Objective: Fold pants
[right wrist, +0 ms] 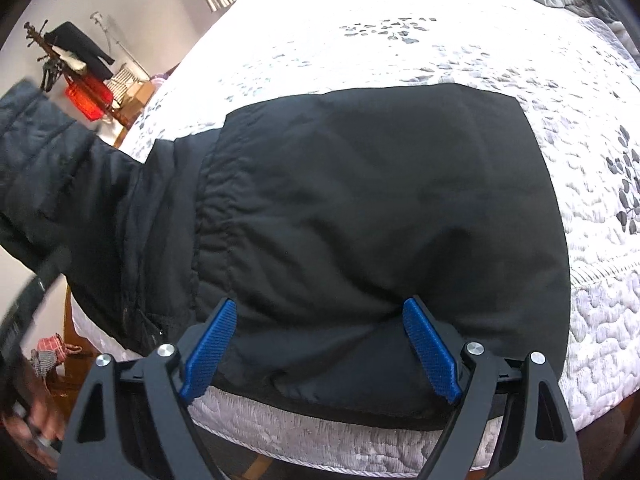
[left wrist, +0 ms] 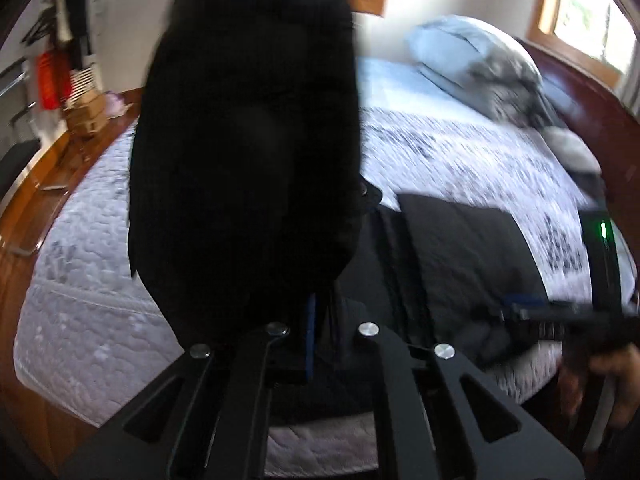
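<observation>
The black pants (right wrist: 360,208) lie folded on the bed near its front edge, with the gathered waistband to the left. My right gripper (right wrist: 320,312) is open, its blue pads (right wrist: 430,348) resting on the near part of the pants. My left gripper (left wrist: 310,320) is shut on one end of the pants (left wrist: 244,152) and holds it lifted, so black cloth fills the middle of the left wrist view. The lifted part appears at the left of the right wrist view (right wrist: 60,168). The flat part also shows in the left wrist view (left wrist: 460,260).
The bed (right wrist: 460,52) has a white quilt with grey leaf print. Grey pillows (left wrist: 480,68) lie at its head by a dark wooden headboard (left wrist: 592,112). A coat rack (right wrist: 68,56) and boxes (left wrist: 86,114) stand on the wooden floor to the left.
</observation>
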Demonstrator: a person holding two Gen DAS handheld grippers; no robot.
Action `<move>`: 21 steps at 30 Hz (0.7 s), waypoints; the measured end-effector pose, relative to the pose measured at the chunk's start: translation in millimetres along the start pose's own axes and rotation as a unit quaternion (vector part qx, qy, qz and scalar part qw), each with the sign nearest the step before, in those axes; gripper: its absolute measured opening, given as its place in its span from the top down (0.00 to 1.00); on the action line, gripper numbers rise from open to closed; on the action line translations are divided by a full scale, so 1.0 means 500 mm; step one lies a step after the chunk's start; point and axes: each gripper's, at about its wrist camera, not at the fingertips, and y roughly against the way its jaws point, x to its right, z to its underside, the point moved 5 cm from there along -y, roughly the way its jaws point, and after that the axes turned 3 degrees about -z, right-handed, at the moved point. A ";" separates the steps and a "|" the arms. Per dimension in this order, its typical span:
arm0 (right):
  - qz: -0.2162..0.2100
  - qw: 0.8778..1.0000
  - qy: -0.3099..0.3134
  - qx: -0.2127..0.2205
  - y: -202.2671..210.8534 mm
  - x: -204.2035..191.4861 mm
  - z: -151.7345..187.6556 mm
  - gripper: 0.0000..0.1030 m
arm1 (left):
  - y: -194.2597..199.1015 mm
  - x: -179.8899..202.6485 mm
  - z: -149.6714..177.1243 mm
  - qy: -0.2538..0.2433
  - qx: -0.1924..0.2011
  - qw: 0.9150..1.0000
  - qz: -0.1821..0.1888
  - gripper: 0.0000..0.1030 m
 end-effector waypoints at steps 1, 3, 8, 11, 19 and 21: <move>-0.001 1.000 -0.002 0.001 0.002 0.002 0.001 0.16 | -0.005 0.011 0.011 -0.011 -0.008 1.000 0.006 0.98; 0.000 1.000 -0.006 0.003 0.007 0.008 0.001 0.16 | -0.025 0.026 0.031 -0.035 -0.028 0.999 0.011 0.98; 0.003 1.000 -0.016 0.007 0.020 0.030 0.001 0.16 | -0.049 0.058 0.073 -0.072 -0.072 0.994 0.040 0.93; 0.004 1.000 -0.019 0.010 0.027 0.040 -0.001 0.16 | -0.040 0.055 0.066 -0.063 -0.073 0.994 0.056 0.65; -0.004 1.000 -0.021 0.021 0.046 0.036 -0.025 0.16 | -0.022 -0.007 0.008 0.016 -0.067 0.997 0.043 0.23; -0.011 0.999 -0.020 0.027 0.051 0.031 -0.035 0.16 | -0.036 -0.022 -0.004 0.038 -0.063 0.997 0.012 0.21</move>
